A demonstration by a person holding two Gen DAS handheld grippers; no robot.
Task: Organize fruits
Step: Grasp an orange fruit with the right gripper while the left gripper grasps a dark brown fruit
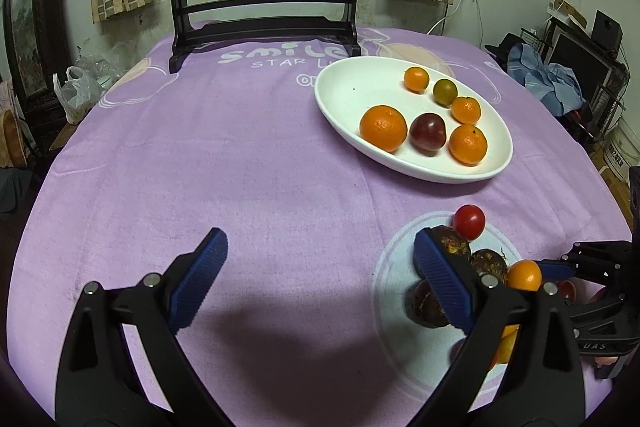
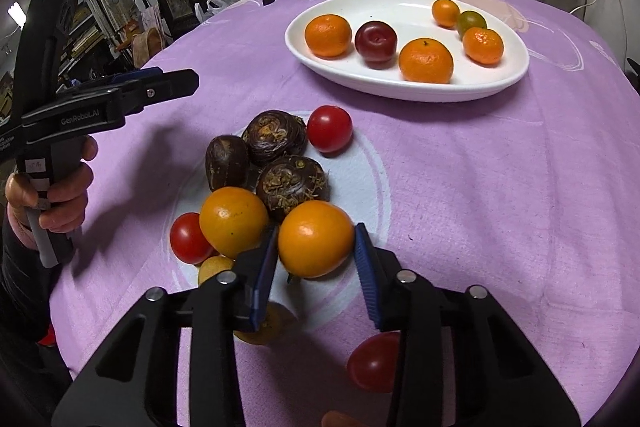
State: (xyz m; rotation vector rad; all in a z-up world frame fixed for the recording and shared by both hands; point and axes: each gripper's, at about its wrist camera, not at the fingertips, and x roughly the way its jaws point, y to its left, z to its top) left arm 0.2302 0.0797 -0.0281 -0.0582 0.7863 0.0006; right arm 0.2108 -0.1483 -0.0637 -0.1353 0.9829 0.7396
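Observation:
A pile of loose fruit lies on the purple cloth: three dark brown knobbly ones [image 2: 276, 137], red tomatoes [image 2: 329, 128], orange and yellow ones. My right gripper [image 2: 315, 247] has its blue pads against both sides of an orange fruit [image 2: 316, 239] at the pile's near edge. A second orange fruit [image 2: 233, 221] sits just left of it. My left gripper [image 1: 320, 239] hangs open over bare cloth left of the pile, its right finger in front of the dark fruits [image 1: 456, 245]. The white oval plate [image 2: 400, 7] further back holds several oranges and a dark red plum [image 2: 375, 41].
A dark wooden stand with a round painted panel [image 1: 264, 23] stands at the table's far edge behind the plate. A hand [image 2: 60, 195] holds the left gripper's handle at the left. The cloth between pile and plate is bare. Furniture and clutter surround the table.

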